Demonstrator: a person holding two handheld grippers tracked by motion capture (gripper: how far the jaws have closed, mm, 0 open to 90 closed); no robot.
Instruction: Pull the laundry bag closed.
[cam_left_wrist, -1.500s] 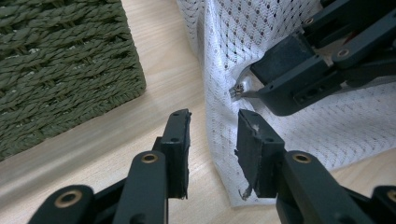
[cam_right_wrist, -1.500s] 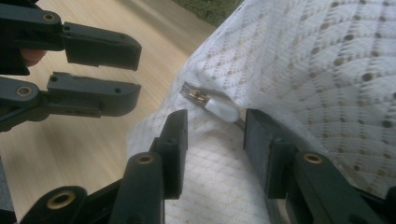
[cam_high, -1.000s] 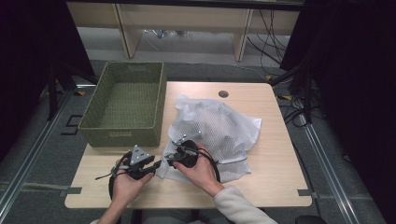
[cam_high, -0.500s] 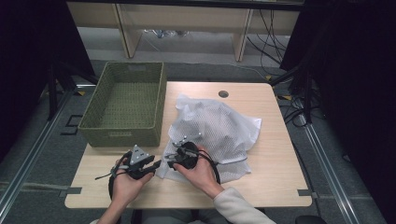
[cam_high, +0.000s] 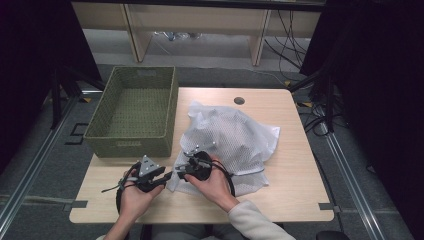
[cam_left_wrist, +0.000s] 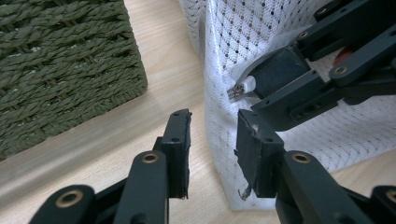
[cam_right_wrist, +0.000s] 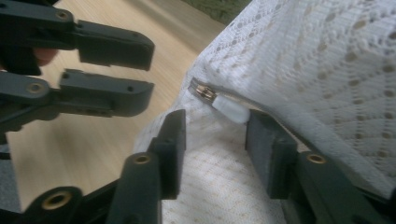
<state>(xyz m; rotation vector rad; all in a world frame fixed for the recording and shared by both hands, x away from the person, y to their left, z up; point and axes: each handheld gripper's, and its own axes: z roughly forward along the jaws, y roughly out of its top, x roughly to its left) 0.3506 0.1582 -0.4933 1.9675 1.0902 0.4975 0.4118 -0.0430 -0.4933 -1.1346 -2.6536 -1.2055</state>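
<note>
Right gripper (cam_right_wrist: 212, 140): jaws apart, straddling the white zipper pull (cam_right_wrist: 224, 106) at the near-left corner of the mesh laundry bag (cam_high: 235, 140), not yet pinching. Left gripper (cam_left_wrist: 212, 144): jaws apart at the bag's edge, holding nothing. Bag lies on the table (cam_high: 295, 165) beside the green basket (cam_high: 135, 112). Judgement: zipper work barely started; grasp and pull remain.

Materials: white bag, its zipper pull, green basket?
White bag: thin mesh fabric, likely synthetic; regular holes show. Zipper pull: smooth white plastic tab on a shiny metal slider, it seems. Green basket: woven cord or paper rope; twisted matte strands.
</note>
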